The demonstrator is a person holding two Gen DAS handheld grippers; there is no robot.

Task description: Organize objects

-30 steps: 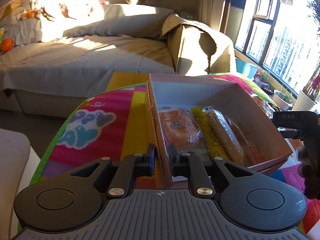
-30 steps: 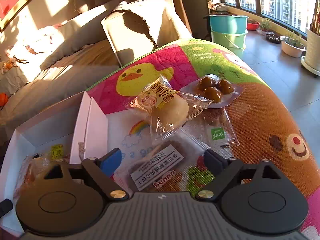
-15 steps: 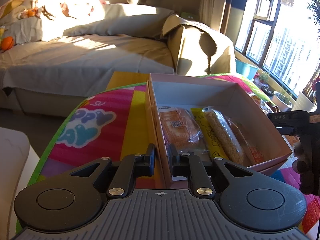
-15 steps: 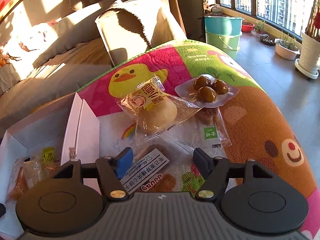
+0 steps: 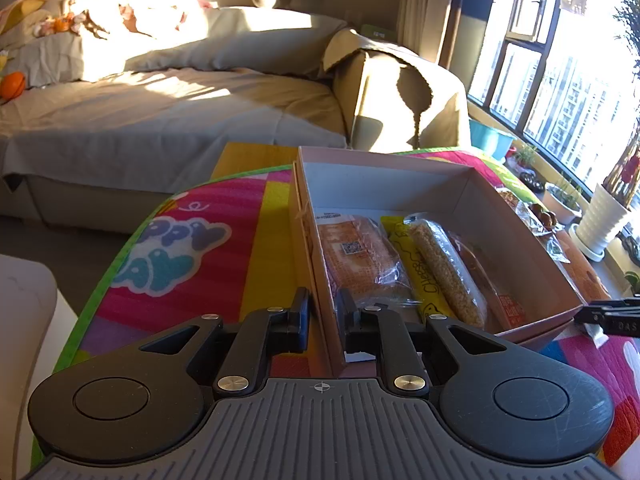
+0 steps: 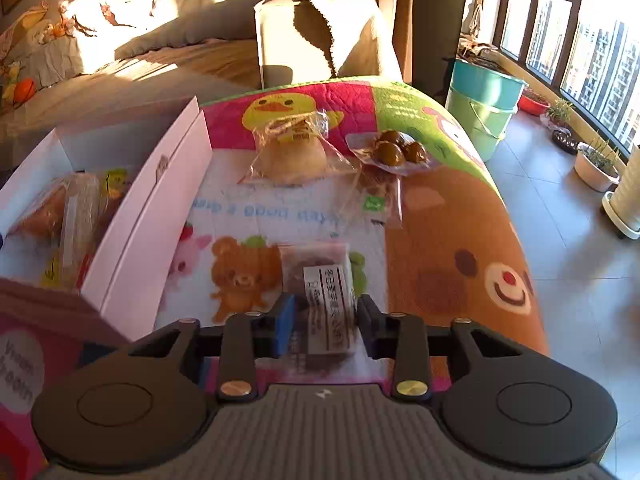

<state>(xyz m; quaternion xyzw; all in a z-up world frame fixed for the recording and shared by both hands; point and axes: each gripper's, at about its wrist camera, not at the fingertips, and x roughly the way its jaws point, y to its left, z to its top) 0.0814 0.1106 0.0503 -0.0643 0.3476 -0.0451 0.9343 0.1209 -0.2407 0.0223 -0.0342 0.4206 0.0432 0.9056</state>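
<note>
Two grippers tilted downward over the colourful mat (image 6: pixel 460 216). Left gripper (image 5: pixel 322 314) pinched the pink box (image 5: pixel 400 160) by its near wall; three wrapped snacks (image 5: pixel 404 264) lay inside. Right gripper (image 6: pixel 326 322), jaws just closing, clasped a dark labelled packet (image 6: pixel 320 280). Farther, near the mat's far edge, lay a wrapped bun (image 6: pixel 294 152) and a tray of brown balls (image 6: pixel 394 151).

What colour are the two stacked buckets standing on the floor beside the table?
The upper bucket is teal, the lower bucket light green; the right wrist view shows them best.
</note>
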